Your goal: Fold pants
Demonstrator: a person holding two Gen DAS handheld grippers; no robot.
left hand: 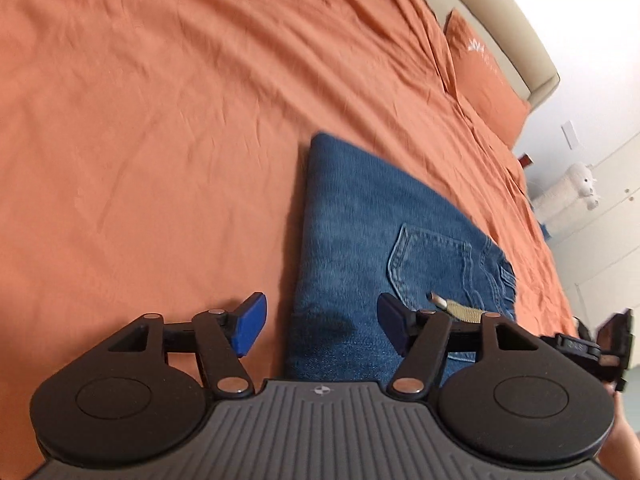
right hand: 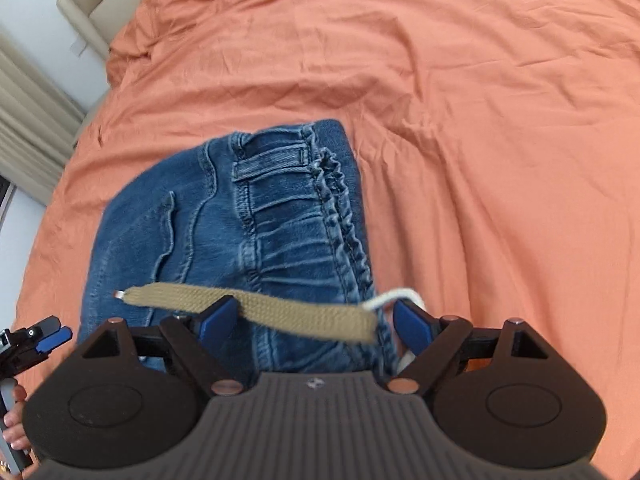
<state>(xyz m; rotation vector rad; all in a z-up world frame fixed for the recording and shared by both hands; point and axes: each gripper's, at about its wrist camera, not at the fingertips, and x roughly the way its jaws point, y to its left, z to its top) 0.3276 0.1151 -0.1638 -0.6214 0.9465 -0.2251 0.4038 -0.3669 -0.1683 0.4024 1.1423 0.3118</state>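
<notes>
The pants [left hand: 360,248] are seen lying folded on the bed [left hand: 160,120]. Both grippers' jaws are held apart, gripping nothing (release seems done); smoothing or another fold is judged next.

1 pair of jeans [left hand: 352,216], folded, w/ 1 back pocket [left hand: 430,264] showing, 1 belt loop [right hand: 268,164] in clear view on the waistband, 1 tan strap [right hand: 256,310] w/ a metal tip & 1 white cord [right hand: 396,295] at its end. 2 grippers: left gripper [left hand: 320,326] and right gripper [right hand: 316,320], each w/ 2 blue fingers [left hand: 250,324], so 4 in all. Also 1 bed w/ 1 orange sheet [left hand: 160,100], 1 orange pillow [left hand: 486,80], 1 beige headboard [left hand: 500,12] & 1 white plush toy [left hand: 576,192] off to the side.
</notes>
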